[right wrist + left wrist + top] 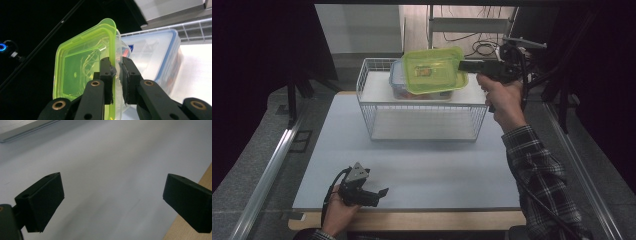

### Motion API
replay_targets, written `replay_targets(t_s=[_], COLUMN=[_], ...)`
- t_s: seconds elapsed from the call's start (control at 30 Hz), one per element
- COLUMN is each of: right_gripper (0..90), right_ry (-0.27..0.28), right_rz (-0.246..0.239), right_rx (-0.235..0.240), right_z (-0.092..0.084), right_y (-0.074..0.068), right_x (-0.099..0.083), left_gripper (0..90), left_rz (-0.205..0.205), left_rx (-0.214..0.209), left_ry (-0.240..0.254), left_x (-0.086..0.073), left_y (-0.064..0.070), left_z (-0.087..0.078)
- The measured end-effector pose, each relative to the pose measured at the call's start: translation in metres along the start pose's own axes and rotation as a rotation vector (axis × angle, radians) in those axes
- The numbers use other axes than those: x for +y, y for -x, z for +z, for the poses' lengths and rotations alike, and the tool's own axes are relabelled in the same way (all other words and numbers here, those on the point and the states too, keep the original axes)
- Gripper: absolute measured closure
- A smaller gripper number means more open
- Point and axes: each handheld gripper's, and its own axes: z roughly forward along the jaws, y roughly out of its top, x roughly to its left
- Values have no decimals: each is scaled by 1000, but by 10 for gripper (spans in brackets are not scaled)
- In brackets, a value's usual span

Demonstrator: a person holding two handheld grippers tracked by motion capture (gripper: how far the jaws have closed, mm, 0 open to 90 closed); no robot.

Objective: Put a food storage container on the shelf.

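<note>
One green-lidded container (433,70), judged light, thin-walled and slippery, was held clamped at its rim by the right gripper (116,75) above the wire basket's (422,127) far right corner, while the left gripper (362,190) rested spread near the table's (437,170) near left corner.

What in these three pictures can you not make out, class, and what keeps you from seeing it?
- Contents of the clear blue-rimmed plastic box in the white wire basket: high view, covered by the lime-green lidded plastic container; only reddish patches show.
- Small label on the green container's lid: high view, too small to read.
- Right hand-held gripper: right gripper view, its pads clamp the green container's edge; the grip depth is hidden.
- Left hand-held gripper: left gripper view, the tabletop beyond is blurred.
</note>
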Motion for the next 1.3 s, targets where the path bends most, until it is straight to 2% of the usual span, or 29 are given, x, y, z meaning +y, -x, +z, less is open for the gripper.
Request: replay_targets(t_s=[0.37, 0.63, 0.8, 0.87, 0.93, 1.03, 1.3], right_gripper=[803, 801, 785, 758, 712, 738, 710], right_ry=[35, 35, 29, 22, 15, 11, 21], right_rz=[8, 18, 14, -18, -30, -29, -32], right_rx=[-77, -118, -139, -171, -191, -203, -216], right_z=[29, 46, 48, 50, 51, 53, 56], right_y=[-5, -5, -4, -5, -5, -4, -2], right_x=[13, 10, 8, 7, 6, 6, 5], left_gripper=[34, 35, 35, 35, 35, 35, 35], left_rz=[2, 3, 3, 6, 6, 6, 7], left_rx=[-5, -9, -9, -8, -10, -11, -11], left_ry=[3, 5, 6, 3, 2, 2, 1], left_x=[0, 0, 0, 0, 0, 0, 0], left_y=[0, 0, 0, 1, 1, 1, 1], left_z=[0, -1, 0, 0, 0, 0, 0])
